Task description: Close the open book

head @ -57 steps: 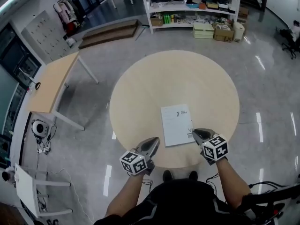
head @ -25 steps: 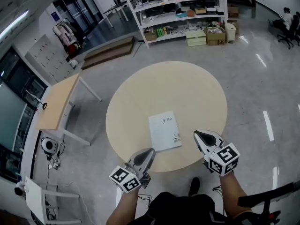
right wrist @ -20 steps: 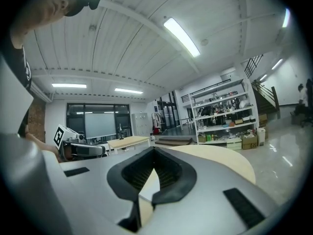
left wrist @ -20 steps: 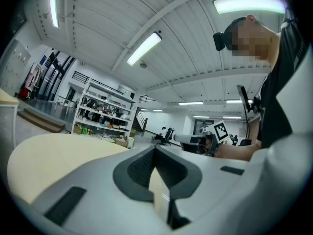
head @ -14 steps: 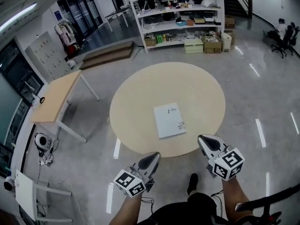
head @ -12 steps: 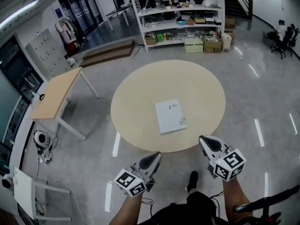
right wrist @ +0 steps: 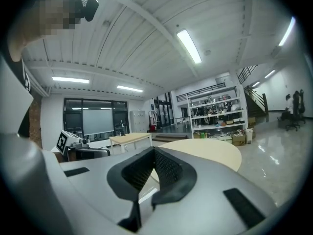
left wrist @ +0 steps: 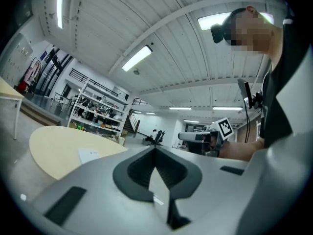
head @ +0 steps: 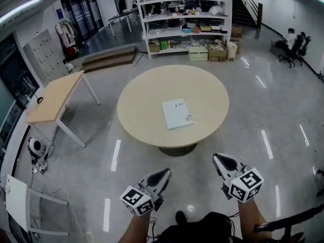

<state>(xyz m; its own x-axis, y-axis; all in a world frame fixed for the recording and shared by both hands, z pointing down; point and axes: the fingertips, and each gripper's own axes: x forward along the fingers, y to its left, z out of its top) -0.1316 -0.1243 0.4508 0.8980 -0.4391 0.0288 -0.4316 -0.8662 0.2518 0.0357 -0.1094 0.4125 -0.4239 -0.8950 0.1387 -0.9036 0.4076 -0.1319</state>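
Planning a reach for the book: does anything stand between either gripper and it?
Nothing visible does. Only bare floor and the near edge of the round table lie between the left gripper, the right gripper and the book, which lies alone on top.

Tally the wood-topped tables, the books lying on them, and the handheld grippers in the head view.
Wood-topped tables: 2 (round table, rectangular table)
Books: 1 (closed book)
Grippers: 2 (left gripper, right gripper)
Total: 5
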